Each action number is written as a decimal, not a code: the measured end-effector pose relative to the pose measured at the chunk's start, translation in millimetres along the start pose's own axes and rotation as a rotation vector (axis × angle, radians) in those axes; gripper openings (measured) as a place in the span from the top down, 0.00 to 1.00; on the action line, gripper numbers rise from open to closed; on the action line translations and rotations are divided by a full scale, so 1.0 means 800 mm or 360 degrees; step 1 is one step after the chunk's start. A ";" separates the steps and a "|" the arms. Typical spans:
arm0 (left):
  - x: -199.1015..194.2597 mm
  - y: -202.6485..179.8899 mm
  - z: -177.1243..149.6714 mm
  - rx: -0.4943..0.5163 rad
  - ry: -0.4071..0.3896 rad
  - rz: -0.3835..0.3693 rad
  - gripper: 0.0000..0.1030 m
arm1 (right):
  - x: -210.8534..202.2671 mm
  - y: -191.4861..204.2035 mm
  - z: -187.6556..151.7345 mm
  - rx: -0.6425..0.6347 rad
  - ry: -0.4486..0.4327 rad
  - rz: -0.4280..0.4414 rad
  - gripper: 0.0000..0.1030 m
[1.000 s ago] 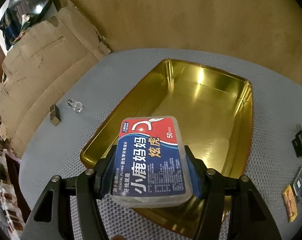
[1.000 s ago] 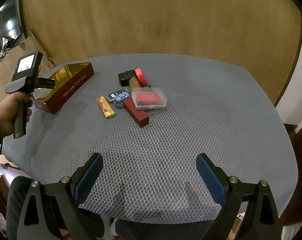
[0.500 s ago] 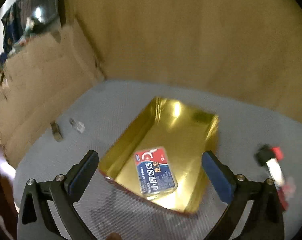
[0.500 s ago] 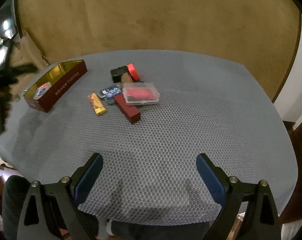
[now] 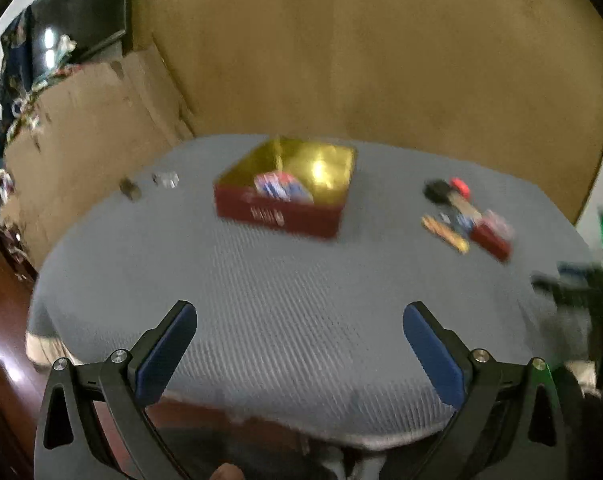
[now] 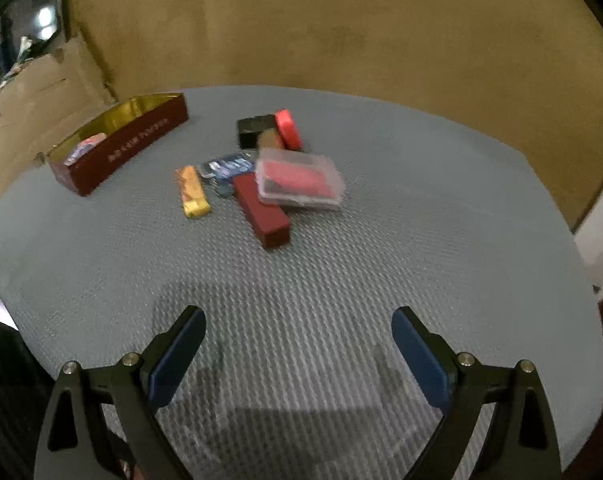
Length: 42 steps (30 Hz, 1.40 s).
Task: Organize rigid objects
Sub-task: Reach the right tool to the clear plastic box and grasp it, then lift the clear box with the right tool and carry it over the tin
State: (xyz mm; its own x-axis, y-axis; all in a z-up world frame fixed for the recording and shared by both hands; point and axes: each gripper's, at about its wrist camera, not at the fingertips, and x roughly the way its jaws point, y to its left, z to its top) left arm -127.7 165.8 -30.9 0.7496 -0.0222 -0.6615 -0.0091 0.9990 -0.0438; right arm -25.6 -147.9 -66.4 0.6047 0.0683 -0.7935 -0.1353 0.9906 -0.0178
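A dark red tin with a gold inside (image 5: 277, 214) (image 6: 137, 138) stands on the grey mat. The blue and red dental floss box (image 5: 279, 186) (image 6: 83, 150) lies inside it. My left gripper (image 5: 299, 322) is open and empty, far back near the table's front edge. My right gripper (image 6: 297, 330) is open and empty over the mat. Ahead of it lie a clear case with red contents (image 6: 299, 180), a dark red box (image 6: 263, 210), a gold bar (image 6: 192, 192), a blue packet (image 6: 227, 166), a black block (image 6: 255, 130) and a red roll (image 6: 287, 128).
Cardboard sheets (image 5: 85, 120) lean at the left beyond the table. A small clear item (image 5: 165, 179) and a small dark block (image 5: 129, 190) lie left of the tin. A tan wall (image 6: 341, 32) runs behind the round table.
My left gripper opened and let go of the floss box, which now lies in the tin. The left gripper then pulled far back. My right gripper moved forward toward the pile.
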 end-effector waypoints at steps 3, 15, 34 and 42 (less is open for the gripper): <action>-0.001 -0.004 -0.027 -0.0002 0.0050 -0.0037 0.00 | 0.011 -0.004 0.027 0.0000 0.0015 -0.0043 0.06; -0.013 -0.005 -0.029 -0.0073 0.0018 -0.0190 0.01 | 0.071 -0.033 0.103 0.0173 0.0035 0.0202 0.06; -0.012 -0.017 -0.028 -0.0038 0.0047 -0.0180 0.01 | 0.083 -0.034 0.106 0.0073 -0.0050 0.0086 0.29; -0.020 -0.018 -0.028 -0.0034 0.0012 -0.0195 0.01 | 0.020 0.013 0.138 -0.0084 -0.0180 -0.0170 0.29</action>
State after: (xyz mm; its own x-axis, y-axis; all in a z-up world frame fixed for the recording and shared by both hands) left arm -154.5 150.6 -36.1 0.7410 -0.1441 -0.6559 0.0679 0.9878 -0.1404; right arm 69.0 -123.2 -11.9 0.7020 -0.0211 -0.7119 -0.1049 0.9856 -0.1327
